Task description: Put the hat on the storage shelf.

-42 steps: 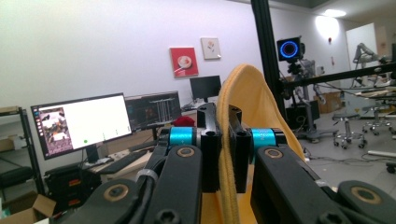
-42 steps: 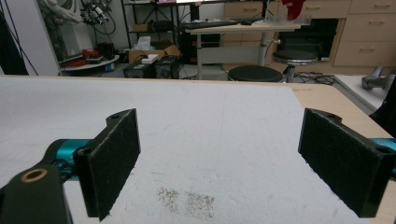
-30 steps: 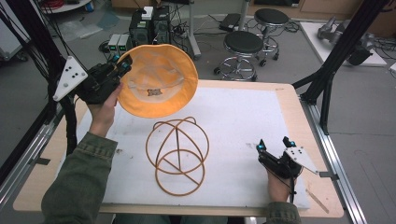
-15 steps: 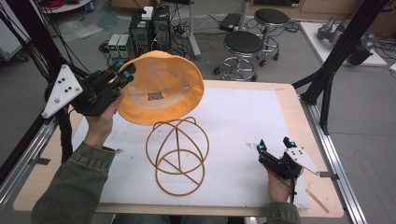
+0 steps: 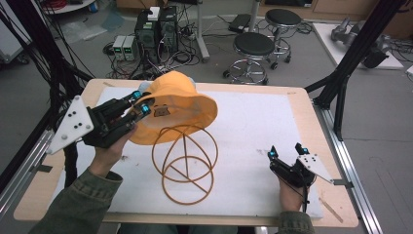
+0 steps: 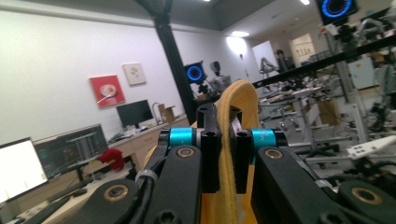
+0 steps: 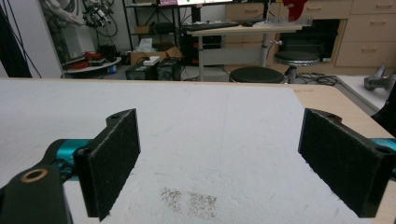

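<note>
Here left gripper (image 5: 141,105) clamps hat (image 5: 178,105) brim above wire stand (image 5: 185,163); right gripper (image 5: 286,152) wide open, empty, on white mat (image 5: 253,126).

— What was seen past the table's far edge?
— Two black stools (image 5: 254,45) were placed at twelve o'clock, and a cluster of computer boxes (image 5: 157,29) with tangled cables was set at eleven.
— And on the table?
— A white foam sheet (image 5: 253,122) was laid over the wooden table (image 5: 311,117).
— Anything on the walls?
— A red picture (image 6: 107,90) was hung at nine o'clock in the left gripper view, with monitors (image 6: 70,149) set below it.
</note>
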`<state>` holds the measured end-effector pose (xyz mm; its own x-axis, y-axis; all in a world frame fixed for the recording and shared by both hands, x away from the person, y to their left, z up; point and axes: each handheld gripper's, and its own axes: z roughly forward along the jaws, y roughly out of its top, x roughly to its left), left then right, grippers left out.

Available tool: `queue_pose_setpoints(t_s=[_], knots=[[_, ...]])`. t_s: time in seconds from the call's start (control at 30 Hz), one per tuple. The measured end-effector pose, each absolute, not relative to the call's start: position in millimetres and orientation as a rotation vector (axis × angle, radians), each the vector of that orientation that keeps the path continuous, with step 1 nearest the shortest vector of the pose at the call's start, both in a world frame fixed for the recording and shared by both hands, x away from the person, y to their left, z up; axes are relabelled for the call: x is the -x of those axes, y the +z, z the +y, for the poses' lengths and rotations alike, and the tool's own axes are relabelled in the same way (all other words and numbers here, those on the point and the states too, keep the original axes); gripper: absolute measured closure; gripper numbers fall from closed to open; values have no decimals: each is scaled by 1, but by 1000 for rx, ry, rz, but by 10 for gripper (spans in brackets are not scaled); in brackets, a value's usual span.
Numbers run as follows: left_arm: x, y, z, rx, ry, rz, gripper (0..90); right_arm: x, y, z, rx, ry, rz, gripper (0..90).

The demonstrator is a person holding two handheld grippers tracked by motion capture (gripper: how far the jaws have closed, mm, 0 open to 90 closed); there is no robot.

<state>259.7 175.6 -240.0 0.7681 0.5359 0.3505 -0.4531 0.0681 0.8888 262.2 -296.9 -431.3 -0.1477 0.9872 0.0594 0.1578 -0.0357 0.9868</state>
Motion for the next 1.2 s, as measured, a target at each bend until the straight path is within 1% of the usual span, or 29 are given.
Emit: queue_pose_setpoints(t_s=[0.13, 0.37, 0.63, 0.77, 0.97, 1.2], knots=[[-247, -242, 165, -1337, 756, 11, 863, -262, -431, -297, -1290, 1277, 1419, 116], [-233, -245, 157, -1365, 754, -54, 864, -262, -431, -297, -1285, 1275, 1413, 116], [-216, -256, 143, -1417, 688, -160, 864, -262, -431, -297, -1282, 1274, 1412, 117], [-206, -265, 133, -1474, 685, -220, 864, -262, -431, -297, -1286, 1275, 1413, 117], [-198, -279, 123, -1532, 661, -271, 864, -262, -431, -297, -1286, 1276, 1412, 117], [-196, -293, 119, -1568, 624, -290, 864, -262, -431, -297, -1284, 1273, 1416, 117]])
